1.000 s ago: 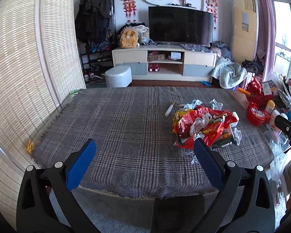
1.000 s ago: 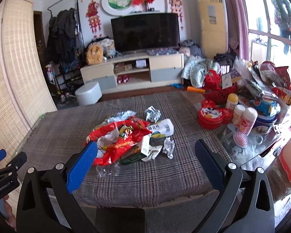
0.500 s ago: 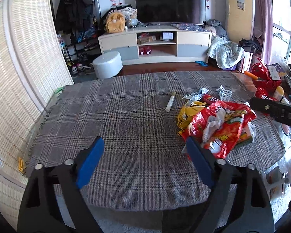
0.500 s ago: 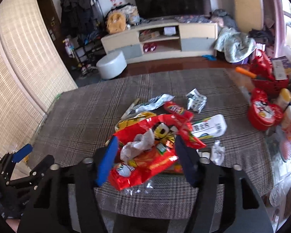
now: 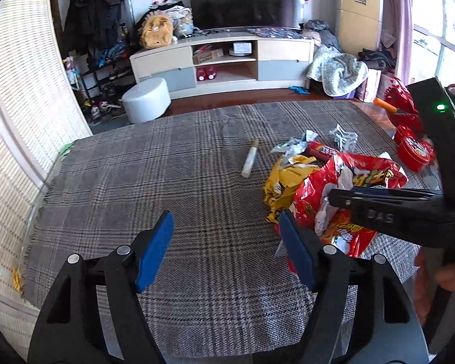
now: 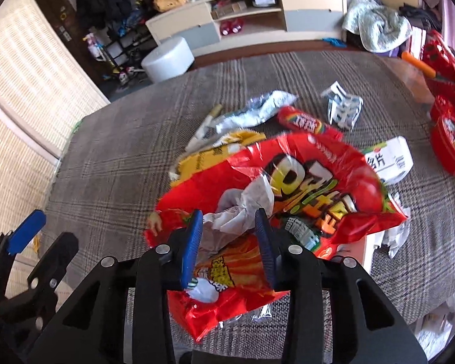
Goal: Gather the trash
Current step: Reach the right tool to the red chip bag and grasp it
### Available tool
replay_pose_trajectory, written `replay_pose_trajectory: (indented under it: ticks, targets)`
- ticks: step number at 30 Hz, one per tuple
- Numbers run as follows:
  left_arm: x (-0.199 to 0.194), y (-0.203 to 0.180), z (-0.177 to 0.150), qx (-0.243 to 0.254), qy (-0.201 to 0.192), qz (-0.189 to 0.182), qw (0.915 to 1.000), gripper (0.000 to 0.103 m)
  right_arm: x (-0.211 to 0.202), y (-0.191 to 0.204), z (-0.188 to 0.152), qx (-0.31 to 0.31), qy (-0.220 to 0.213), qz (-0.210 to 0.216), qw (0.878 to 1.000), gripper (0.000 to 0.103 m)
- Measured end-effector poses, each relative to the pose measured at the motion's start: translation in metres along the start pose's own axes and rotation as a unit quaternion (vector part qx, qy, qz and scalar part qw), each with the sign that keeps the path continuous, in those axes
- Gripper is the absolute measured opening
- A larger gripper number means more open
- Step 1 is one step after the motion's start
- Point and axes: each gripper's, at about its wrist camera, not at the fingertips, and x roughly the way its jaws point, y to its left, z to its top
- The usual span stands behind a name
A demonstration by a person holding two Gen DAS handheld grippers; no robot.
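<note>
A heap of trash lies on the checked tablecloth (image 5: 166, 182): a big red snack bag (image 6: 312, 188), a yellow wrapper (image 6: 215, 154), a silver wrapper (image 6: 257, 109), a red tube wrapper (image 6: 306, 121) and a crumpled white tissue (image 6: 242, 203). My right gripper (image 6: 229, 221) hangs low over the heap, half open, its blue pads either side of the tissue. My left gripper (image 5: 224, 230) is open and empty over bare cloth, just left of the heap (image 5: 333, 194). The right gripper's body (image 5: 394, 212) shows at the right of the left wrist view.
A white stick (image 5: 250, 162) lies on the cloth beyond the heap. A white carton (image 6: 388, 160) and a crumpled clear wrapper (image 6: 342, 109) lie to the right. Red tins (image 6: 452, 139) stand at the table's right edge. A TV cabinet (image 5: 221, 60) and white stool (image 5: 145, 98) stand beyond.
Both grippers have moved forward and down over the table. The right gripper's jaws have narrowed around the tissue on the heap. The left gripper's jaws have also narrowed somewhat.
</note>
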Motion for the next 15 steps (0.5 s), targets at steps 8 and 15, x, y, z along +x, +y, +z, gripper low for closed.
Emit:
replay_pose_trajectory:
  ticks: [8, 15]
  targets:
    - [0.011, -0.004, -0.006, 0.002, 0.013, -0.016, 0.9998, 0.068, 0.003, -0.004, -0.001, -0.004, -0.001, -0.003, 1.0, 0.004]
    - [0.019, -0.024, -0.006, 0.012, 0.022, -0.037, 0.999, 0.068, -0.053, -0.006, 0.008, -0.017, -0.071, -0.011, 0.997, 0.003]
